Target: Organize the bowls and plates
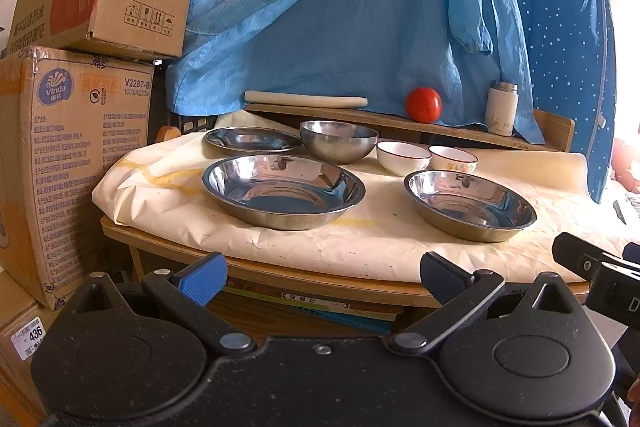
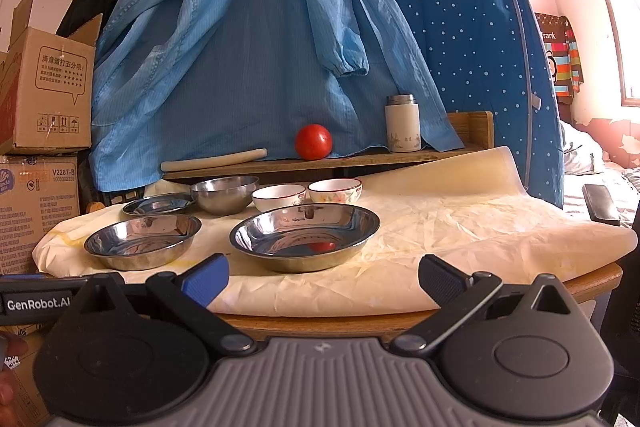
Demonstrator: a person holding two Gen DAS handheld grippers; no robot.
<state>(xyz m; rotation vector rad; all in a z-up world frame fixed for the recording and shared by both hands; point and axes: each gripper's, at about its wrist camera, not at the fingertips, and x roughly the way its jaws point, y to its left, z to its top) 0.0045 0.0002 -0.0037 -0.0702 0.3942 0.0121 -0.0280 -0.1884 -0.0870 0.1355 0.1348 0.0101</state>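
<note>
On the paper-covered tabletop [image 1: 360,243] ahead of me sit the dishes: two wide steel plates at the front, the left steel plate [image 1: 283,190] and the right steel plate [image 1: 470,205], well apart from each other. Behind the left one lies a flatter small steel plate [image 1: 252,139], and just beside that stands a deep steel bowl [image 1: 339,141]. To the right of the bowl two white ceramic bowls [image 1: 403,157] stand side by side, almost touching.

My left tool [image 1: 320,281] hovers off the near edge of the tabletop, lower than the plates, its two fingers spread wide with nothing between them; the left steel plate lies straight ahead, a little left of its centre line. My right tool [image 2: 322,281] also hangs at the near edge, jaws wide apart and empty, and in its view the right steel plate [image 2: 305,237] lies just beyond its left blue pad [image 2: 206,283]. Neither tool touches any dish.

Behind the dishes a low wooden shelf [image 2: 360,157] carries a rolling pin [image 2: 214,159], a red tomato [image 2: 313,142] and a white flask [image 2: 402,123]. Blue garments [image 2: 256,47] hang behind, and cardboard boxes [image 1: 72,131] are stacked on the left.
</note>
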